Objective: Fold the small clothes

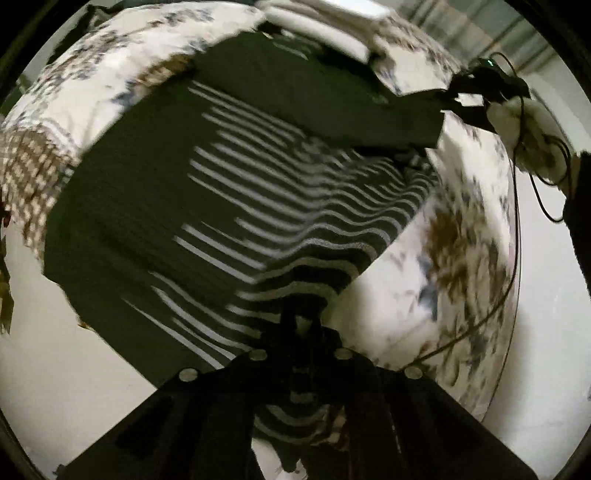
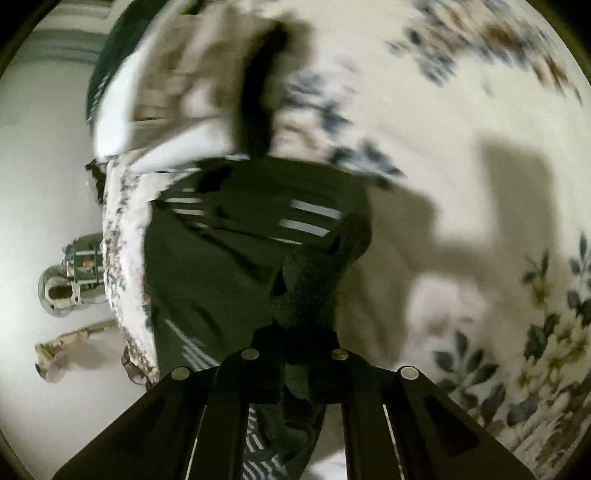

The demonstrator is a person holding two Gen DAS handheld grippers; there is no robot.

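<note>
Now both tongs, left (image 1: 301,325) and right (image 2: 295,339), pinch the striped knit garment (image 1: 221,192).

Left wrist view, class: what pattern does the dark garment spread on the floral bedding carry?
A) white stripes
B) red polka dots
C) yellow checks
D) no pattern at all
A: the dark garment shows rows of thin white stripes across its middle, lying on the floral bedding.

It's a bed (image 1: 461,258) with a flowery cover. A dark striped top (image 1: 229,192) lies across it, folded whites (image 1: 325,26) stacked behind.
</note>
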